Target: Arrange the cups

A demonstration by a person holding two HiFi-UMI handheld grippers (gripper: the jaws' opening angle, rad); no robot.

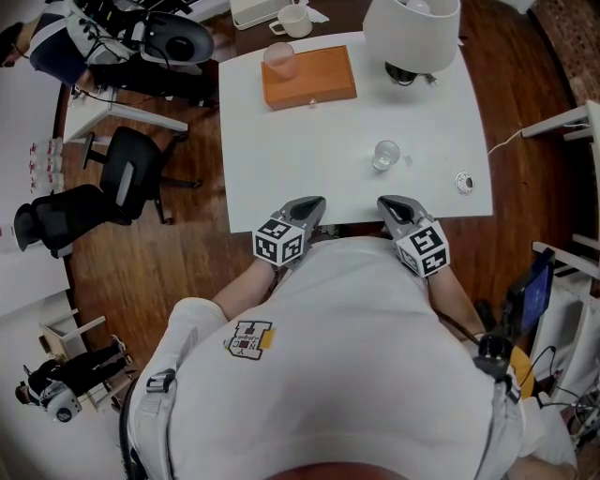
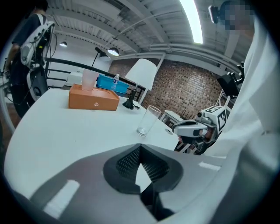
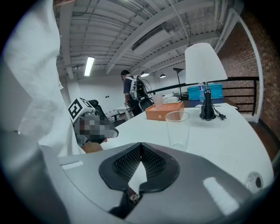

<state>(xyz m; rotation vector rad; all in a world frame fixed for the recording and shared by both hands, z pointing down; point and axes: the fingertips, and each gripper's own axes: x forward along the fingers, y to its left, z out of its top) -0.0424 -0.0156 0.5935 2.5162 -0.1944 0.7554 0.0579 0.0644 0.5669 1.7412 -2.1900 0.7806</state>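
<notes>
The arranging looks barely begun, or between moves. The left hand-held gripper (image 1: 309,204) and right hand-held gripper (image 1: 389,204) hang at the near edge of the table (image 1: 281,159), both clenched on nothing. A clear glass (image 1: 385,155) stands alone mid-table, nearer the right one. A frosted cup (image 1: 279,58) sits on an orange box (image 1: 309,82) toward the far side, well apart from it. The next move probably calls for spreading one pair of jaws and reaching forward to the glass. Only the head view shows this layout, and a white mug (image 1: 295,19) beyond the far edge. The two gripper views show the glass (image 3: 177,130) upright and empty, and each pair of jaws pressed together.
</notes>
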